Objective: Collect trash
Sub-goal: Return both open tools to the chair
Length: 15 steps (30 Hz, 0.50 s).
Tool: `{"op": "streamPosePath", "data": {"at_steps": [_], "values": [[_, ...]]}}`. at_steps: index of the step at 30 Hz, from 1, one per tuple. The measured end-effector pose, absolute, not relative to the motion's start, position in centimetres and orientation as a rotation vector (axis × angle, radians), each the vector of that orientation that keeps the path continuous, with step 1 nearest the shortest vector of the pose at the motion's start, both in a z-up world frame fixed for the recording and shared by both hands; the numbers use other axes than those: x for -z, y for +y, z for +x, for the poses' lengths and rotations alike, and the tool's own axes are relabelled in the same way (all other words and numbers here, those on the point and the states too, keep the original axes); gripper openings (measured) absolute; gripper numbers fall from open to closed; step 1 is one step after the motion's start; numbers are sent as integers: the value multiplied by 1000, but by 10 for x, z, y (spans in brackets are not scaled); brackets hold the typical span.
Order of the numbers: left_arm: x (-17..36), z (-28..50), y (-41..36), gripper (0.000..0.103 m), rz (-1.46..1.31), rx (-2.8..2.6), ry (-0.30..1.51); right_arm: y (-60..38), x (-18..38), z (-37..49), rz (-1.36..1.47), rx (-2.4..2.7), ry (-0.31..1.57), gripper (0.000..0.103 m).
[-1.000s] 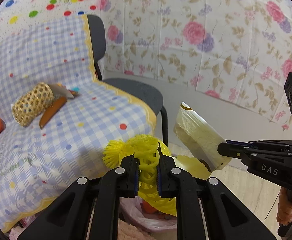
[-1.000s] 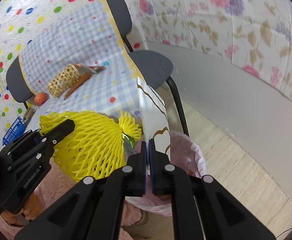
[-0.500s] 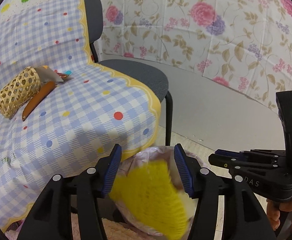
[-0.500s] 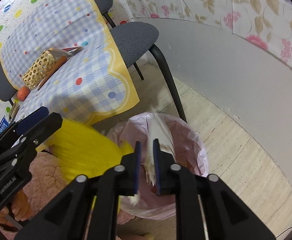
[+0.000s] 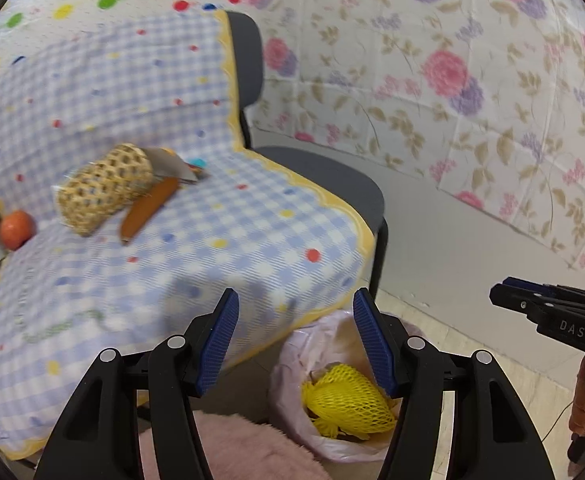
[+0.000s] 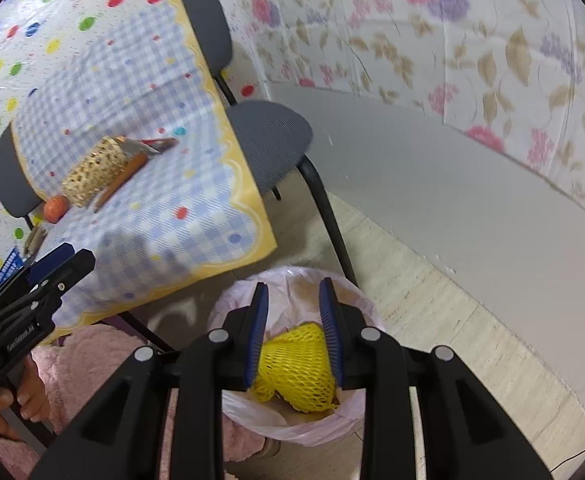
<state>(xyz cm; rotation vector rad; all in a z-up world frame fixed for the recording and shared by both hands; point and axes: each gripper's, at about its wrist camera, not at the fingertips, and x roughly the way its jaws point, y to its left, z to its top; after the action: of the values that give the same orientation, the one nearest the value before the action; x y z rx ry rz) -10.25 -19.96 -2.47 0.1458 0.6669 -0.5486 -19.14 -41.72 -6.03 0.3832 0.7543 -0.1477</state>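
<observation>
A yellow foam fruit net [image 5: 346, 398] [image 6: 296, 364] lies inside the bin lined with a pink bag [image 5: 292, 344] [image 6: 236, 404], on the floor beside the table. My left gripper [image 5: 294, 304] hangs above the bin and the table's edge; its jaws are opening and nothing is between them. My right gripper [image 6: 292, 292] is right over the bin, jaws opening and empty, with the net seen far below through the gap. Each gripper shows at the edge of the other's view, the right one [image 5: 496, 292] and the left one [image 6: 76, 256].
A table under a blue checked cloth [image 5: 232, 240] carries a woven basket tube [image 5: 104, 188], an orange-brown long piece [image 5: 148, 208], a silvery wrapper [image 5: 172, 164] and an orange fruit [image 5: 16, 228]. A grey chair [image 6: 268, 136] stands behind the bin. Pink fuzzy fabric [image 5: 244, 448] is below.
Both grippers went from shut to open. The yellow net left the left gripper and the foil wrapper left the right; both dropped towards the bin, where the net now lies.
</observation>
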Motion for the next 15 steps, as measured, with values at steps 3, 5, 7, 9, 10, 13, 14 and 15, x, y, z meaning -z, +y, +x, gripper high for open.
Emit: {"op": "streamPosePath", "data": {"at_steps": [3,5,7,9,10,13,14,15], "values": [[11,-105,-184,61,156,510,647,-404,47,-189,371,112,726,27],[3,-105,-171,61,147,491,637,-395,40,-185,356,91,711,32],[-4,-103,-157,61,136,461,626,-384,31,-178,336,64,699,33],[-9,-100,-143,61,129,429,611,-375,25,-170,320,43,693,35],[-12,-98,-136,61,128,410,606,-372,22,-166,313,32,693,36],[-19,-89,-115,61,115,358,600,-357,15,-152,277,2,688,44],[-22,-85,-107,62,103,343,600,-352,12,-148,265,-5,686,45],[-24,-83,-101,63,95,333,600,-347,10,-143,252,-14,684,45]]}}
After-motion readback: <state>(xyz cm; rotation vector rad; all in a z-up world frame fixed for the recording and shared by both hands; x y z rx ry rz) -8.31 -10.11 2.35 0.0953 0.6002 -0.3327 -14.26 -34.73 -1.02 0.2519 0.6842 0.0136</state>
